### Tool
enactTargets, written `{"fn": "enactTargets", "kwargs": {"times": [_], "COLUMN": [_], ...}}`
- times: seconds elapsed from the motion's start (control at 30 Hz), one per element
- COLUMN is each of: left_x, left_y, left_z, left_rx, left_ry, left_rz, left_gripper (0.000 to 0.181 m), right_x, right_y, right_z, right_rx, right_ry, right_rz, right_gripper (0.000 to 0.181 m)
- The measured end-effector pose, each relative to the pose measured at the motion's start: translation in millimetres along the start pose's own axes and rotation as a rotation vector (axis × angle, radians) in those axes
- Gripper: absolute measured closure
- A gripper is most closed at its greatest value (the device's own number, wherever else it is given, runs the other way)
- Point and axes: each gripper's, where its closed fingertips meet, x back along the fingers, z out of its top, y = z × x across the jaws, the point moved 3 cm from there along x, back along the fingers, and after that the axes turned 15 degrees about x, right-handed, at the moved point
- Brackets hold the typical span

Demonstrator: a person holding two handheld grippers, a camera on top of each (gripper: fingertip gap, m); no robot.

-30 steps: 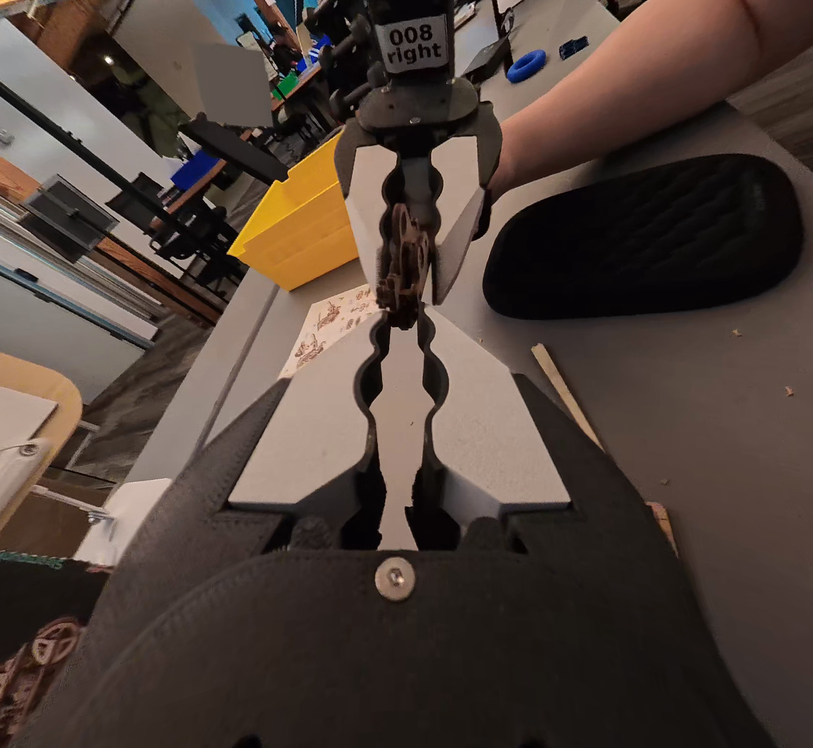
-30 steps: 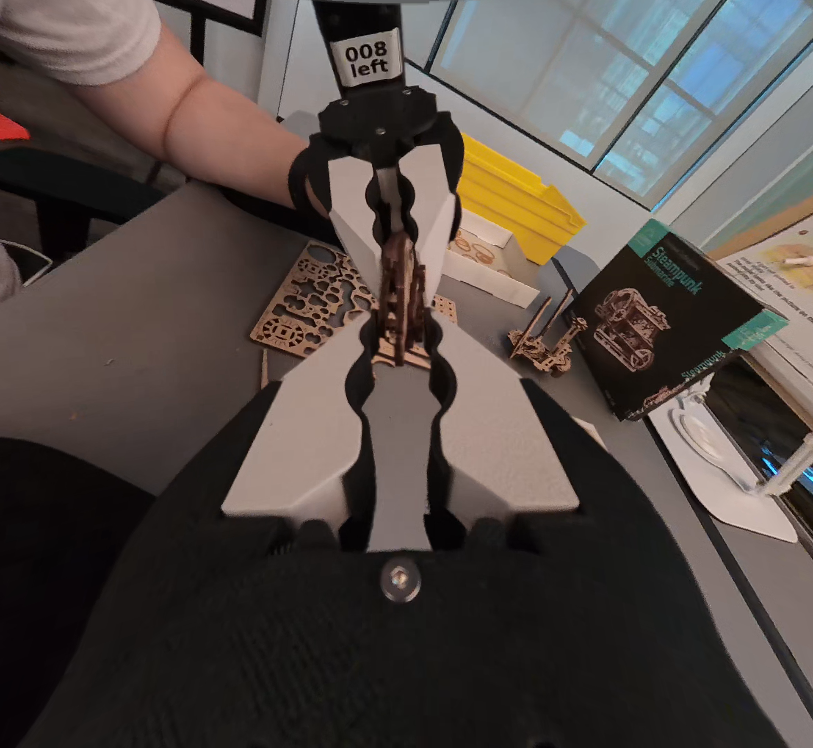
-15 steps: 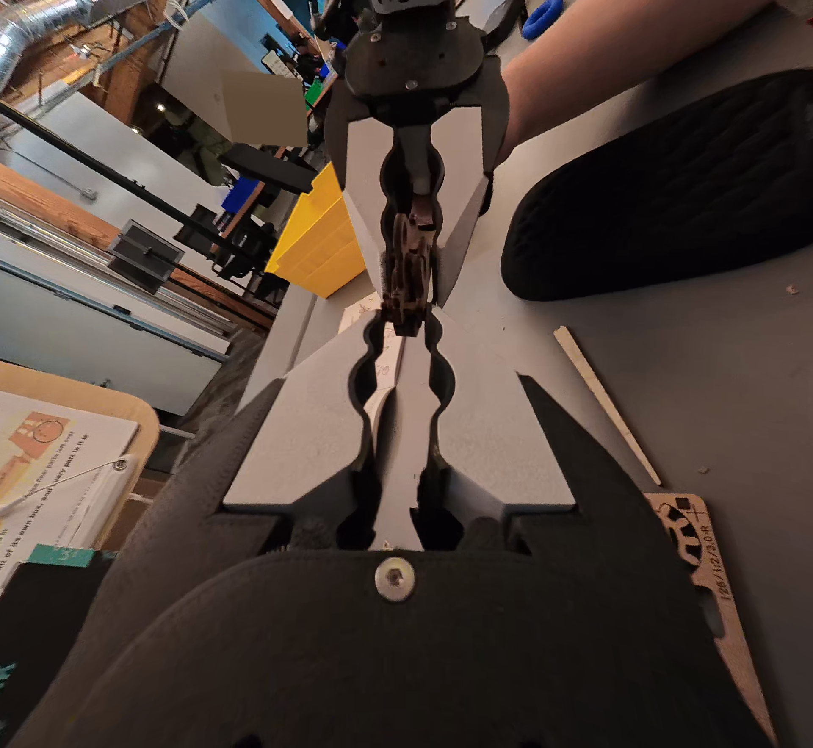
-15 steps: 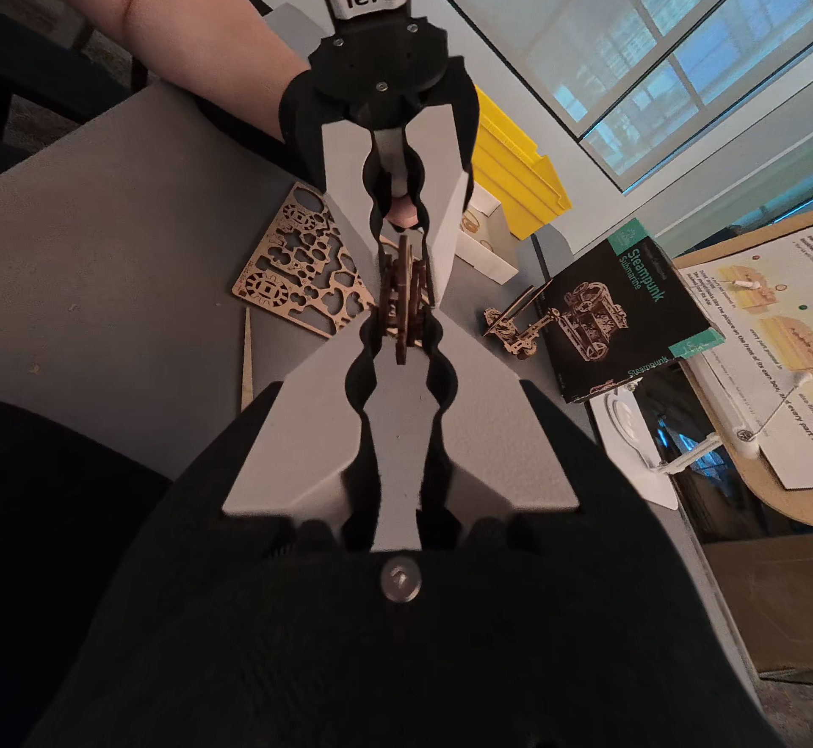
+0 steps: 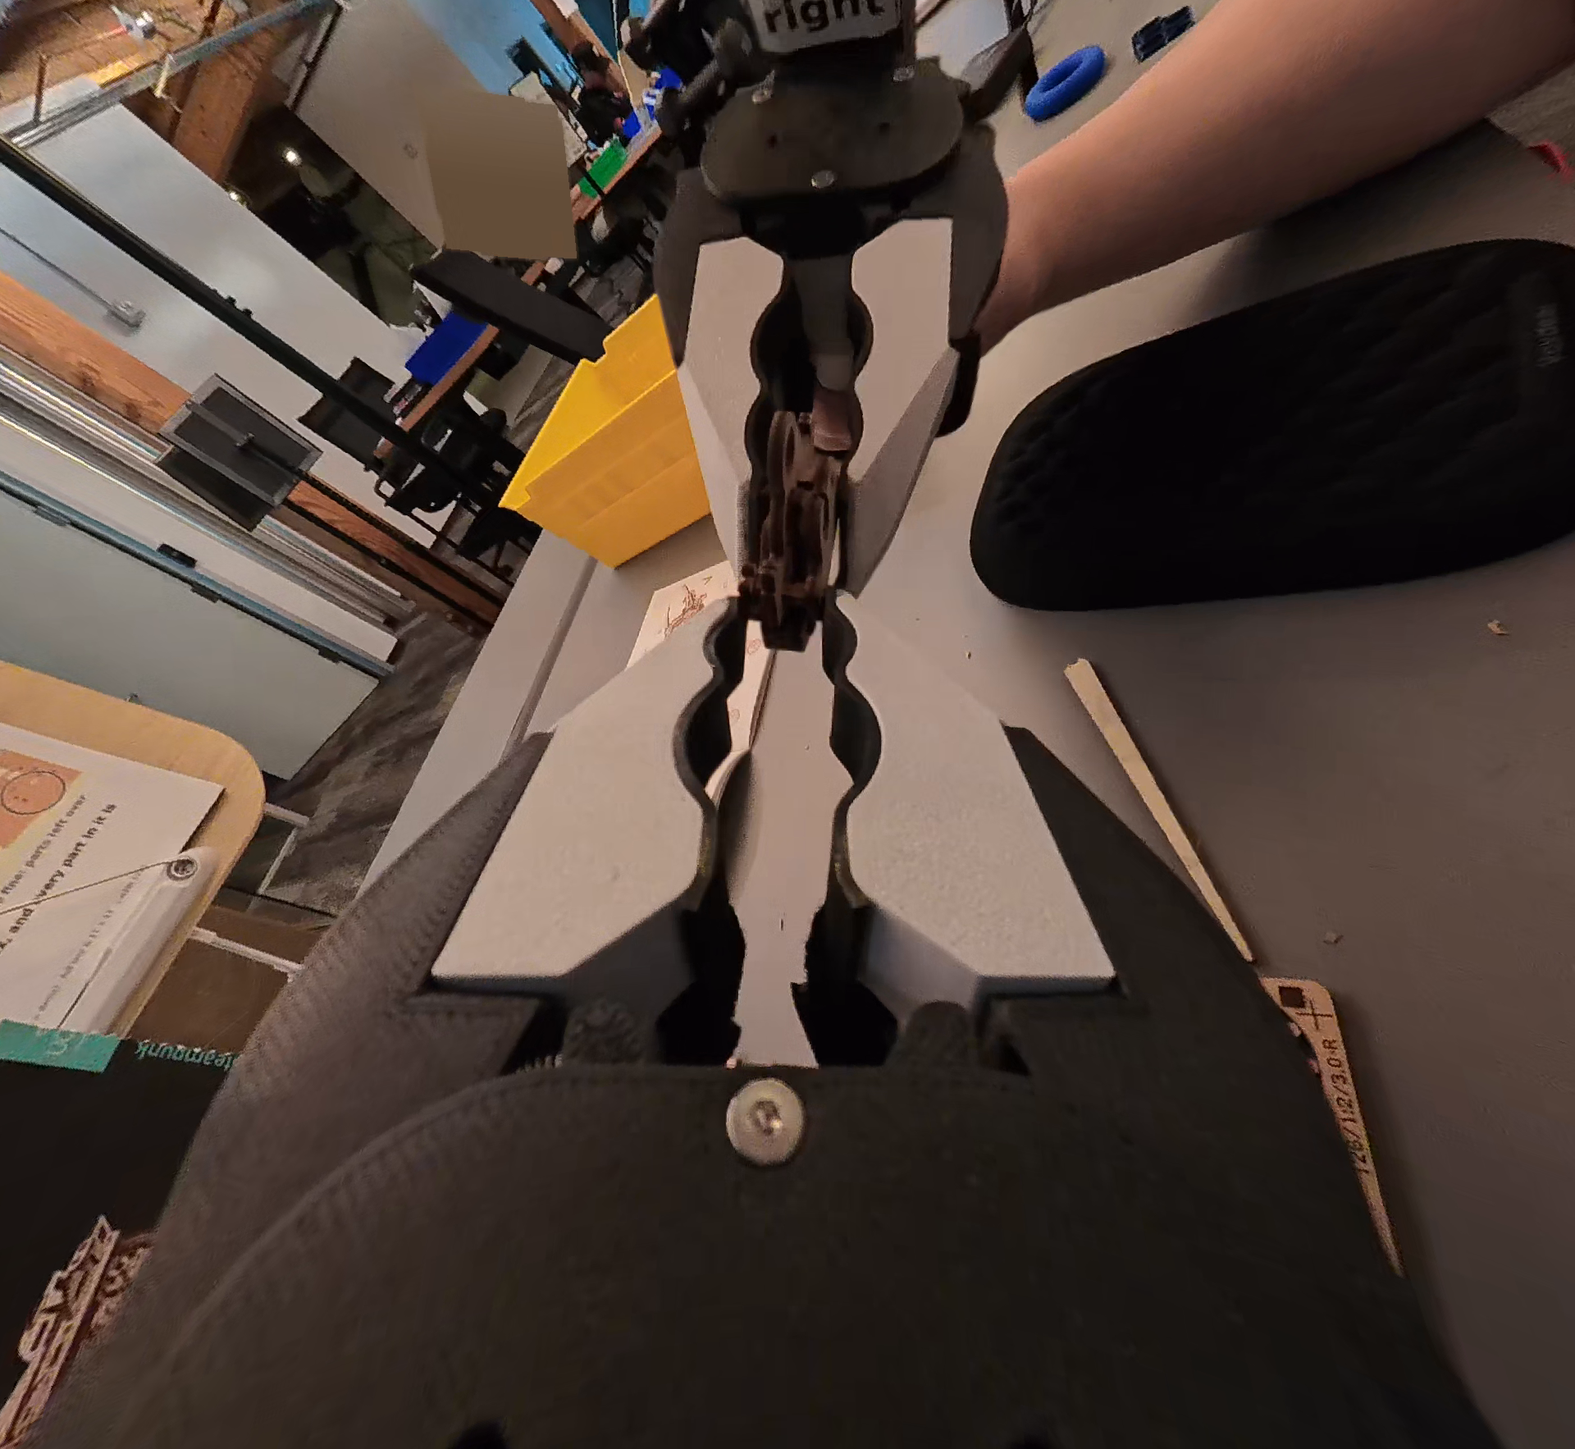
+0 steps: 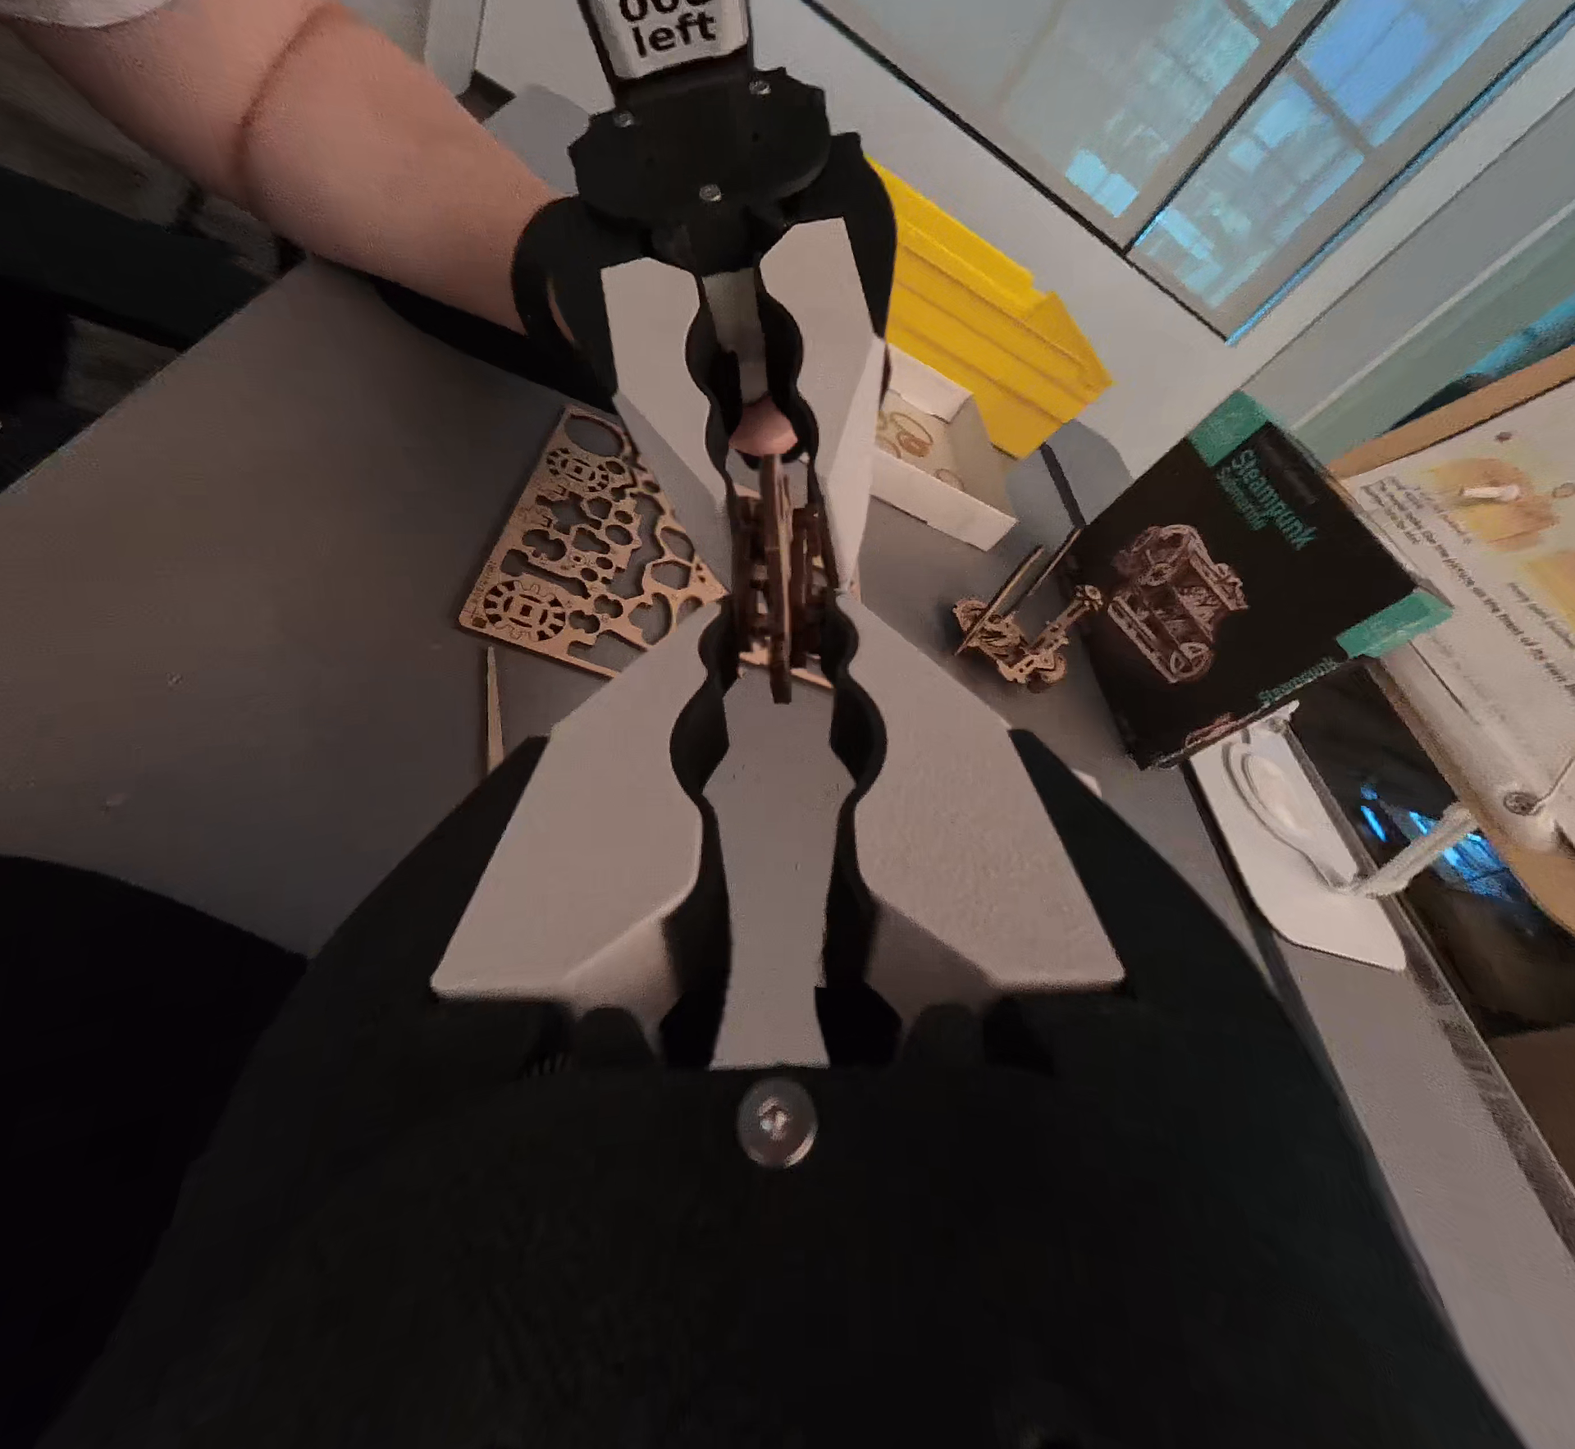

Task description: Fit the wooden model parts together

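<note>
As before, both grippers pinch wooden assembly (image 6: 775, 598) tip-to-tip.

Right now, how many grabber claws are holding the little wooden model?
2. The left gripper pinches one end of the wooden model, and the right gripper pinches the other end, tip to tip above the grey table.
</note>
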Motion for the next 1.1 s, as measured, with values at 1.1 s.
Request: {"fn": "enactTargets", "kwargs": {"times": [1.1], "left_x": [2], "left_y": [10], "left_z": [-4], "left_rx": [-0.26], "left_ry": [0.051], "left_rz": [0.056], "left_gripper": [0.164], "right_x": [0], "right_y": [-6], "right_z": [-3], "right_rx": [0.175], "right_ry": [-0.07], "right_rz": [-0.026], "right_gripper": [0.163]}}
